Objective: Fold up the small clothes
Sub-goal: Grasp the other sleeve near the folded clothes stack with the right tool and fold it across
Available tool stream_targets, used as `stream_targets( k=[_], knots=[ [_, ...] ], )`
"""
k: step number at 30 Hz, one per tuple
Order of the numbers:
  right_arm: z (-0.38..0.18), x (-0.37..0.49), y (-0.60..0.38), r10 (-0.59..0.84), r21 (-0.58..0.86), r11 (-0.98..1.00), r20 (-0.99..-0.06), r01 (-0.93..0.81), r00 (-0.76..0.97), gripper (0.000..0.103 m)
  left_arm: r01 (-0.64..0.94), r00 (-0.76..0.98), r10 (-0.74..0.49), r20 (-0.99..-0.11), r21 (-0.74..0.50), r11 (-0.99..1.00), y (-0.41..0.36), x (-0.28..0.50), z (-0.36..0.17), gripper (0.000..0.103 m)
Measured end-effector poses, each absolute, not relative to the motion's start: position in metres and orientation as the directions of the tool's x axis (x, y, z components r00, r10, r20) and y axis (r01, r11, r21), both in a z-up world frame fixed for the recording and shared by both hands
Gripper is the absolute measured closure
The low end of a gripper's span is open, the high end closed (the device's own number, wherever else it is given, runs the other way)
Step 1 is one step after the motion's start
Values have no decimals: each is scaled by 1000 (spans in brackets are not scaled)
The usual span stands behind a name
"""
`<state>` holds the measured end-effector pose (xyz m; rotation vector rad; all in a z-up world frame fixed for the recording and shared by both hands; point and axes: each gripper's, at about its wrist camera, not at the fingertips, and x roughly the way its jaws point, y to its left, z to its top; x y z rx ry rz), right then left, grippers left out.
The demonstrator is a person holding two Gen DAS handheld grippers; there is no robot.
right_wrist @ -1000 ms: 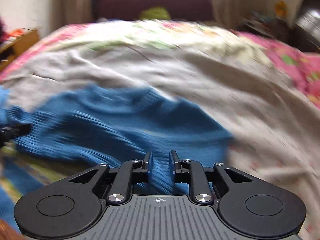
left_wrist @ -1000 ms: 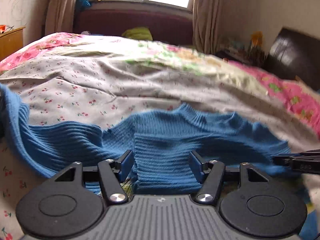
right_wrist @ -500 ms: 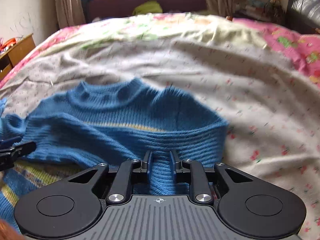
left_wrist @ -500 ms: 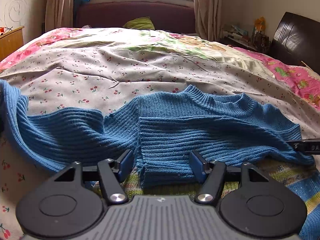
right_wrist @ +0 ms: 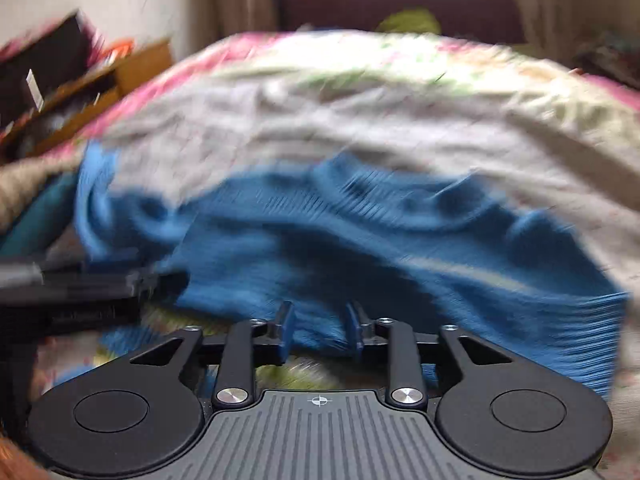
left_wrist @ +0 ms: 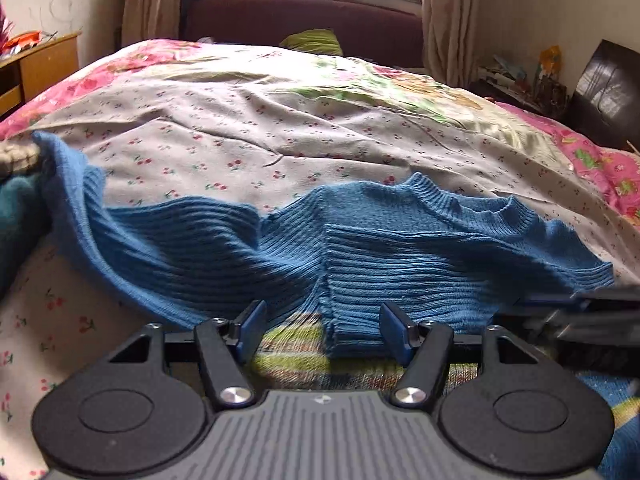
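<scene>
A blue ribbed sweater [left_wrist: 400,248] lies spread on the bed, collar away from me, one sleeve trailing left. My left gripper [left_wrist: 324,330] is open at the near edge. A folded sleeve end lies between its fingers [left_wrist: 250,326] without being pressed. In the blurred right wrist view, the right gripper [right_wrist: 320,332] sits over the sweater [right_wrist: 360,240] and its jaws are opening. Blue knit still lies between the pads. Each gripper shows in the other's view: the right gripper [left_wrist: 592,312] at the edge, the left gripper [right_wrist: 100,288] at the left.
A green-and-yellow striped knit [left_wrist: 296,354] lies under the sweater's near edge. The cherry-print bed sheet [left_wrist: 240,140] stretches away to a dark red headboard [left_wrist: 304,16]. A teal garment [left_wrist: 16,216] and a wooden desk [left_wrist: 44,60] are at the left.
The right wrist view has swung sideways across the sweater and its jaws have widened around the knit. The right gripper has come closer in the left wrist view. My left gripper stays open.
</scene>
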<state>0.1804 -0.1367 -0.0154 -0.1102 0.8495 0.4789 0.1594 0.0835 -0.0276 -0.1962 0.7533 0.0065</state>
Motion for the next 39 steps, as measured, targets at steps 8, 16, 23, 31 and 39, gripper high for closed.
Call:
stream_targets(
  k=[8,16,23,31,39],
  knots=[
    [30,184,-99,435,95,837,-713,-539,550,71,-116,723,-104,-683,-269,956,97,139,-24,30],
    [84,211,23,572,122,652,-728,-749,379,71,-119,775,-156,-612,-383,916,117,129,-15,30],
    [62,238,123,568,141,557,-783,-818,253,68,-223,803,-72,-592,-410,884,155,128,-15,29],
    [36,259,192,532,86,513,-812,-854,238,66,-278,787,-102,-608,-497,822,182,136,-30,29],
    [47,263,175,533,59,616,-766,-786,360,99,-262,797,-99,-595,-489,832,178,135,-32,29]
  ],
)
